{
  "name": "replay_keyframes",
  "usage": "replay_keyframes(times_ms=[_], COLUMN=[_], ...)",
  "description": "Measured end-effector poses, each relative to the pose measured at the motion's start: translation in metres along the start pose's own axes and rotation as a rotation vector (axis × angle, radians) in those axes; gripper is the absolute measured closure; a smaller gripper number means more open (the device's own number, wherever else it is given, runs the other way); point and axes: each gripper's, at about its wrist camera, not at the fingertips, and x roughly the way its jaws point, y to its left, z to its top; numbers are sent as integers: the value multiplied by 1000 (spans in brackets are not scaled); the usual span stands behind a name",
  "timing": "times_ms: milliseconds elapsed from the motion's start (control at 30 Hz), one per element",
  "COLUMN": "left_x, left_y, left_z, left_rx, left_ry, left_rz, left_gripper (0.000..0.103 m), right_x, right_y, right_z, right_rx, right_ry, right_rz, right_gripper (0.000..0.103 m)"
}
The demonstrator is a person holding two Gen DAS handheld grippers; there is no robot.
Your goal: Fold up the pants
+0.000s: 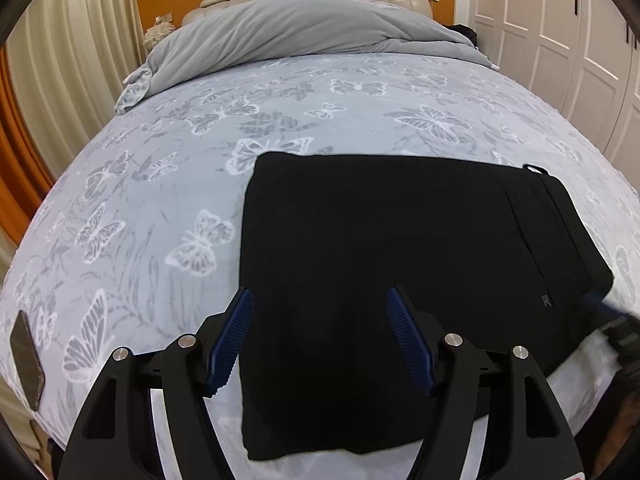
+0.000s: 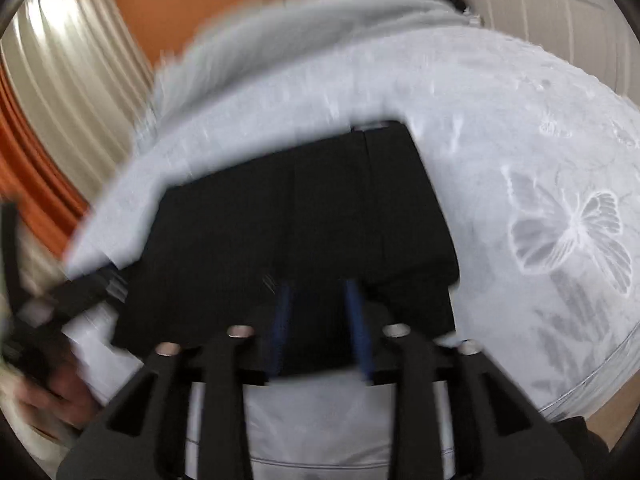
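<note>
Pants (image 1: 400,248): black, folded into a flat rectangle, lying on the butterfly-print bed sheet (image 1: 168,184) toward the near edge of the bed. In the left wrist view they fill the frame from centre out to 3 o'clock, with the waistband and a pocket seam at the 2–3 o'clock side. A small light tag shows near the 4 o'clock corner.

Left gripper (image 1: 318,296): jaws wide apart, blue ribbed pads angled outward. The left pad sits over the left edge of the pants, the right pad over the cloth. Whether either pad touches the fabric cannot be told; nothing is pinched between them.

Right gripper (image 2: 320,292): view heavily motion-blurred. Jaws narrow but not together, blue pads roughly parallel with a dark gap between them. They sit over the near edge of the pants at 6 o'clock. Whether any cloth is in the gap cannot be told.

Other items, left wrist view:
- phone (image 1: 26,360), dark, lying on the sheet at 8 o'clock
- grey duvet (image 1: 304,28) heaped at 12 o'clock against the headboard
- white wardrobe doors (image 1: 560,32) at 2 o'clock

Right wrist view: a hand (image 2: 60,392) shows at 8 o'clock, blurred.
</note>
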Motion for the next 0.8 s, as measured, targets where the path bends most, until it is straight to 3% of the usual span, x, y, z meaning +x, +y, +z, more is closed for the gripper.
replay_keyframes(times_ms=[100, 233, 333, 500, 600, 633, 667, 700, 767, 800], left_x=[-1, -4, -5, -12, -14, -13, -13, -13, -16, -18], left_y=[-3, -4, 1, 33, 69, 79, 92, 100, 113, 116], left_z=[-6, -13, -17, -22, -25, -27, -29, -31, -36, -37], left_rx=[4, 7, 2, -69, -139, -159, -185, -202, -224, -227], left_ry=[10, 8, 11, 14, 19, 23, 29, 32, 29, 25], left_rz=[-1, 6, 21, 65, 123, 140, 160, 169, 175, 173], left_gripper=[36, 36, 36, 36, 35, 35, 35, 35, 35, 35], right_x=[-16, -36, -51, -38, -7, 22, 36, 31, 19, 10], right_y=[12, 41, 69, 118, 137, 144, 147, 152, 167, 165], right_z=[3, 0, 0, -2, -12, -23, -33, -40, -41, -37], right_rx=[8, -78, -95, -168, -195, -201, -217, -259, -340, -318], right_ry=[-41, -87, -85, -76, -22, 67, 87, 11, 21, 28], right_rz=[-18, -7, 61, 154, 208, 213, 180, 164, 113, 137], right_gripper=[75, 72, 72, 71, 70, 68, 68, 68, 68, 68])
